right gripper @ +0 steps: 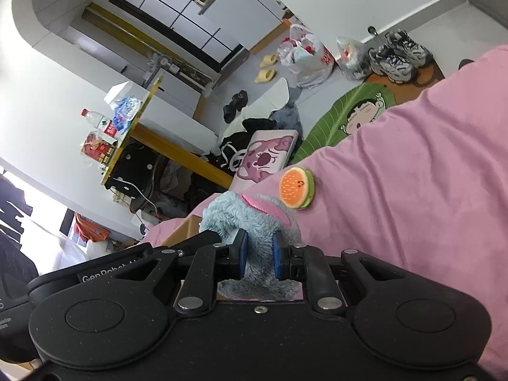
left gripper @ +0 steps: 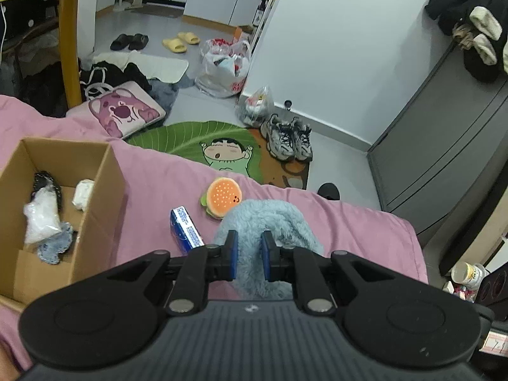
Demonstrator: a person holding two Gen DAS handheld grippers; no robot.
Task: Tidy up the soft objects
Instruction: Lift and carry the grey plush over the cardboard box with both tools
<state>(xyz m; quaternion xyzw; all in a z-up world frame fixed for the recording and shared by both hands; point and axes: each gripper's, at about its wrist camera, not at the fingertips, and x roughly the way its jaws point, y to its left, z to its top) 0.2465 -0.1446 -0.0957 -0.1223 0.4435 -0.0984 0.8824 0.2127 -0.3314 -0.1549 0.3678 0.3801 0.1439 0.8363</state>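
Note:
A fluffy light-blue plush [left gripper: 270, 222] with a pink patch [right gripper: 266, 209] is held over the pink bed cover [left gripper: 349, 231]. My left gripper [left gripper: 249, 254] is shut on one part of it. My right gripper [right gripper: 259, 255] is shut on another part. A small burger plush [left gripper: 222, 198] lies on the cover just beyond; it also shows in the right wrist view [right gripper: 297, 187]. A blue tissue pack [left gripper: 185, 227] lies left of the blue plush. An open cardboard box [left gripper: 95, 197] at the left holds several soft items.
Beyond the bed's edge the floor holds a green cartoon rug [left gripper: 203, 146], a pink cushion [left gripper: 127, 112], sneakers [left gripper: 287, 138], plastic bags [left gripper: 225, 66] and slippers [left gripper: 181, 43]. A yellow table leg [left gripper: 70, 41] stands at the left. A grey cabinet [left gripper: 444, 146] stands at the right.

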